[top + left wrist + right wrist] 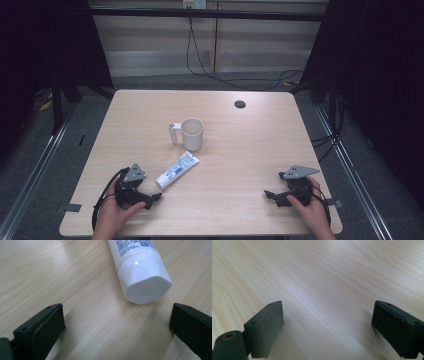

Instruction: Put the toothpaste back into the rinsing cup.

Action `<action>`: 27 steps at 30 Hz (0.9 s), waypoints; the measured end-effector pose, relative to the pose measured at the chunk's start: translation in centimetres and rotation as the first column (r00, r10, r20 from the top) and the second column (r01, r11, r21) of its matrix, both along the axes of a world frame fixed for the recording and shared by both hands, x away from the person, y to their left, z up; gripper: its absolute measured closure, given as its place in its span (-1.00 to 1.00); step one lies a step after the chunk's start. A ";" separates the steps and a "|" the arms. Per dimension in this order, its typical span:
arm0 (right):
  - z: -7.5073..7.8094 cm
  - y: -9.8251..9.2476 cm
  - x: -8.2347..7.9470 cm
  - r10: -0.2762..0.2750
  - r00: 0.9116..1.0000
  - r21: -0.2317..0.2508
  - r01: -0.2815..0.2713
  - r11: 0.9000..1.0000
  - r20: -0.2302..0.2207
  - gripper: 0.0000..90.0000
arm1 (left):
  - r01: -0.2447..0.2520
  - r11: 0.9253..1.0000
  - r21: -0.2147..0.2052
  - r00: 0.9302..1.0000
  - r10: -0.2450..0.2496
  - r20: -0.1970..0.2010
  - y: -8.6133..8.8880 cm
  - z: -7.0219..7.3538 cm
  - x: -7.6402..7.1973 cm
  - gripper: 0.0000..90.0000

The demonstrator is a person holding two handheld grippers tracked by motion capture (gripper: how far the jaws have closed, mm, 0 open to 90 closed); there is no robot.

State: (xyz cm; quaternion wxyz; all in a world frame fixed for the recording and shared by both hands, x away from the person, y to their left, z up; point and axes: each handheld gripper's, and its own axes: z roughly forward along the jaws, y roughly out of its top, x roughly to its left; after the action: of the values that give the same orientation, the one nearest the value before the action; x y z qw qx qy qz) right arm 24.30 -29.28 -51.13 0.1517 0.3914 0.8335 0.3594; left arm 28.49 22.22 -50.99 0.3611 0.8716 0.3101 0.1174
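Two black jaws of the left gripper [117, 322] are spread wide, with nothing between them. Just past their tips lies the white plastic tube with blue print [140, 270], flat on the pale wooden bench [62, 277]. Its white cap end points back at the jaws, very near but not touching. In the high view the left gripper [152, 198] sits low at the near left part of the bench, held in the person's left hand [114, 216], and the tube [177, 170] lies slanted just beside it, a bit left of the middle.

The right gripper [327, 322] has its jaws spread wide too, over bare wood. In the high view the right gripper [272, 196] rests at the near right side in the person's right hand [311, 206], well apart from the tube.

Behind the tube stands a white plastic cup with a handle [190, 134], upright and near the tube's far end.

I think the work is just starting, and the step in hand is reaching for the tube. Next, the left jaws likely need to slide forward so the cap end sits between them. Then they should close softly, since a tube is squishy and round and could roll away.
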 end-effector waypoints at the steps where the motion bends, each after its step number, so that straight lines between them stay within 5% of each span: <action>1: 0.0 0.0 0.0 0.000 1.000 0.000 0.000 1.000 0.000 -0.78 | 0.001 1.000 0.000 1.000 -0.001 -0.001 0.0 0.0 0.0 -1.00; 7: 0.0 0.0 0.0 0.000 1.000 0.000 0.000 1.000 0.000 -0.78 | -0.001 1.000 0.009 1.000 0.001 -0.006 0.0 0.1 0.1 -0.99; 12: 0.0 0.0 0.0 0.001 1.000 0.000 -0.001 1.000 0.001 -0.78 | 0.015 0.995 0.095 0.996 -0.007 -0.085 -0.5 1.4 0.5 -0.81; 14: 0.0 0.0 0.0 0.000 1.000 0.000 0.000 1.000 0.000 -0.78 | 0.027 0.991 0.129 0.992 -0.011 -0.124 -0.7 2.0 0.8 -0.61; 16: 0.0 0.0 0.0 0.000 1.000 0.000 0.000 1.000 0.000 -0.78 | 0.030 0.988 0.153 0.988 -0.006 -0.154 -0.9 2.4 1.1 -0.65; 18: 0.0 0.0 0.0 0.000 1.000 0.000 0.000 1.000 0.000 -0.78 | 0.070 0.979 0.192 0.975 -0.027 -0.220 -1.4 3.5 1.6 -0.63; 22: 0.0 0.0 0.0 0.000 1.000 0.001 0.000 1.000 0.000 -0.78 | 0.094 0.969 0.230 0.962 -0.029 -0.271 -2.3 5.0 2.3 -0.62; 27: 0.0 0.0 0.0 0.000 1.000 0.001 0.000 1.000 0.000 -0.78 | 0.109 0.961 0.256 0.961 -0.035 -0.276 -3.6 6.0 3.1 -0.57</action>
State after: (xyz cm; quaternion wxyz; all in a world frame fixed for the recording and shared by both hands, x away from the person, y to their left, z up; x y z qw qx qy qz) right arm 24.31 -29.29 -51.12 0.1514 0.3914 0.8334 0.3597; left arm 31.56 18.59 -44.95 0.1982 0.9311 0.3052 0.0258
